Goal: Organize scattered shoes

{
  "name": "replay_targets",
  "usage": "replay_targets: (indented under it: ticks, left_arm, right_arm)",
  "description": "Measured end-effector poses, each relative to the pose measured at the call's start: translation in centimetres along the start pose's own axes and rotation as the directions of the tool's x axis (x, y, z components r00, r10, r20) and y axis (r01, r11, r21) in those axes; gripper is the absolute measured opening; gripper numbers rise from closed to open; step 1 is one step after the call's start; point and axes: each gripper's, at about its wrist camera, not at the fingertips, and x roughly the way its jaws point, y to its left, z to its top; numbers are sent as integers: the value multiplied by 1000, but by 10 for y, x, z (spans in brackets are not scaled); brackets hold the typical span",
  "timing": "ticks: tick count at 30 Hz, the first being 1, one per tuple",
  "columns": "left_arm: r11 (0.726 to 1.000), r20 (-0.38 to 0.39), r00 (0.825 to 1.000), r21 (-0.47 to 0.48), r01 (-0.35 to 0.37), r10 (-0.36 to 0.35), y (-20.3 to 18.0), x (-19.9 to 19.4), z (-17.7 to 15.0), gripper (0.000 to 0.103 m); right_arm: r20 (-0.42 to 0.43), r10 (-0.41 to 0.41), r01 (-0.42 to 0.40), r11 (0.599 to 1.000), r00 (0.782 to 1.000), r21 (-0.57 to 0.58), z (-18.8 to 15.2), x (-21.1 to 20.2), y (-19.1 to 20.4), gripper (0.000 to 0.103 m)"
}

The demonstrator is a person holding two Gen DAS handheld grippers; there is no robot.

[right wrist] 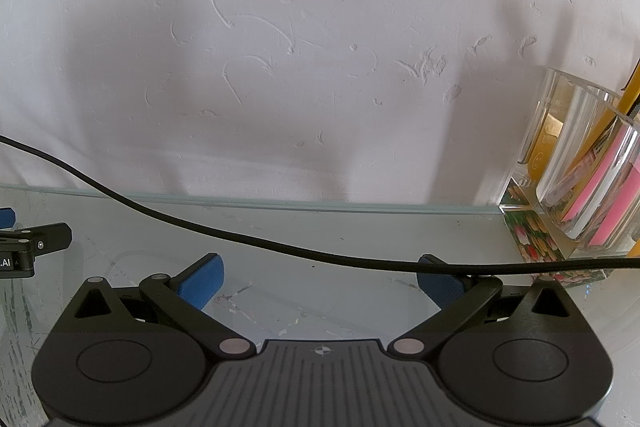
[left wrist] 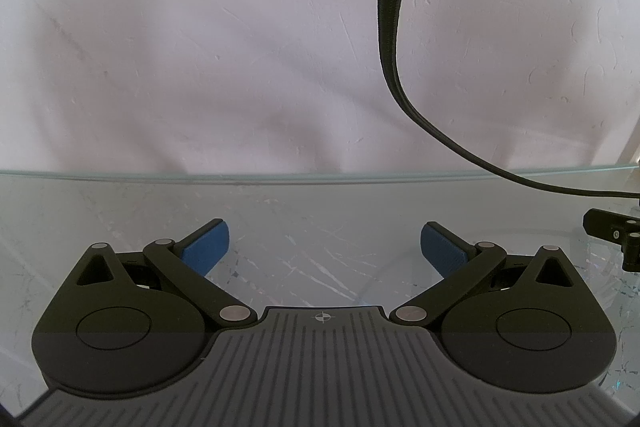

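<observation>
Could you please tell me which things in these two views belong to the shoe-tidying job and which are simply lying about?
Belonging to the job:
- left gripper, blue pads, open
- right gripper, blue pads, open
- no shoes in view

Just lying about:
- black braided cable across the glass tabletop
- clear acrylic holder with pink and yellow items
- scuffed white wall

The clear holder [right wrist: 576, 163] and its contents run off the right edge.

A glass tabletop [right wrist: 360, 227] runs up to a white textured wall. On it, at three o'clock in the right wrist view, stands a clear acrylic holder [right wrist: 576, 179]. A black cable [right wrist: 240, 239] trails across from nine o'clock.
</observation>
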Motion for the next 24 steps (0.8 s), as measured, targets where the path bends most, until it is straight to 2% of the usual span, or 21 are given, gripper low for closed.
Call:
replay_targets:
  ticks: [24]
  left_arm:
    - [1000, 0, 1000, 0, 0, 0, 1, 0, 0, 103]
  right_arm:
    - [0, 0, 0, 1000, 1000, 0, 0, 0, -1, 103]
